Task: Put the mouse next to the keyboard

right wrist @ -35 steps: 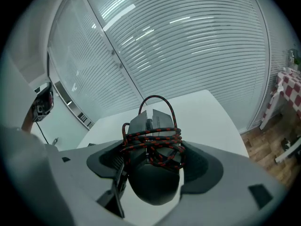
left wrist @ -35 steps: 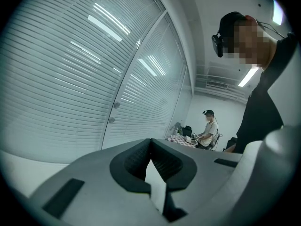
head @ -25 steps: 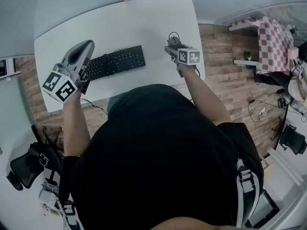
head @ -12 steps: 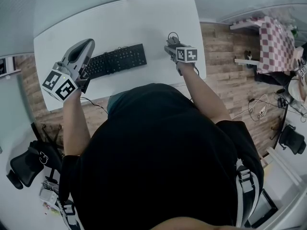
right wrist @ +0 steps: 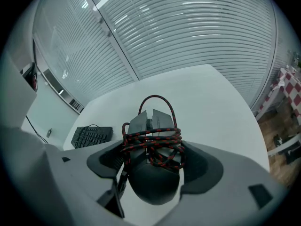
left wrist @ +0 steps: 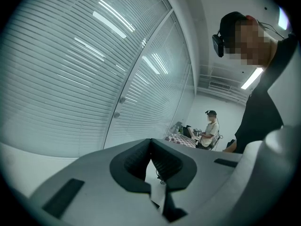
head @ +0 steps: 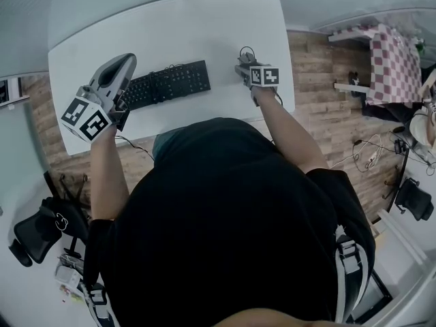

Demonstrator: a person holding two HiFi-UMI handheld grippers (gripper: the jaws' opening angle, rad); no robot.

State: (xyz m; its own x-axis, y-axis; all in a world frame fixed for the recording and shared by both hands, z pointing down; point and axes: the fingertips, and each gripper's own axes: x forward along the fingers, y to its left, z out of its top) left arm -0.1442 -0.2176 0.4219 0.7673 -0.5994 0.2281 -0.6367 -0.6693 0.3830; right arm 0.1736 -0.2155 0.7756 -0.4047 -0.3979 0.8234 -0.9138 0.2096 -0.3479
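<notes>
A black mouse (right wrist: 151,173), with its red-and-black braided cable wound round it, sits between the jaws of my right gripper (right wrist: 150,155), which is shut on it. In the head view this gripper (head: 245,64) holds the mouse (head: 244,52) over the right part of the white table (head: 204,26); I cannot tell whether the mouse touches the top. The black keyboard (head: 167,86) lies left of it, a clear gap away, and shows small at the left in the right gripper view (right wrist: 91,136). My left gripper (head: 127,60) is raised over the keyboard's left end, shut and empty (left wrist: 150,144).
The keyboard's cable (head: 133,147) hangs off the table's near edge. Wooden floor (head: 327,121) runs to the right, with a table under a checked cloth (head: 388,63) beyond. An office chair (head: 37,234) stands at lower left. Blinds (left wrist: 70,79) and a distant person (left wrist: 209,131) fill the left gripper view.
</notes>
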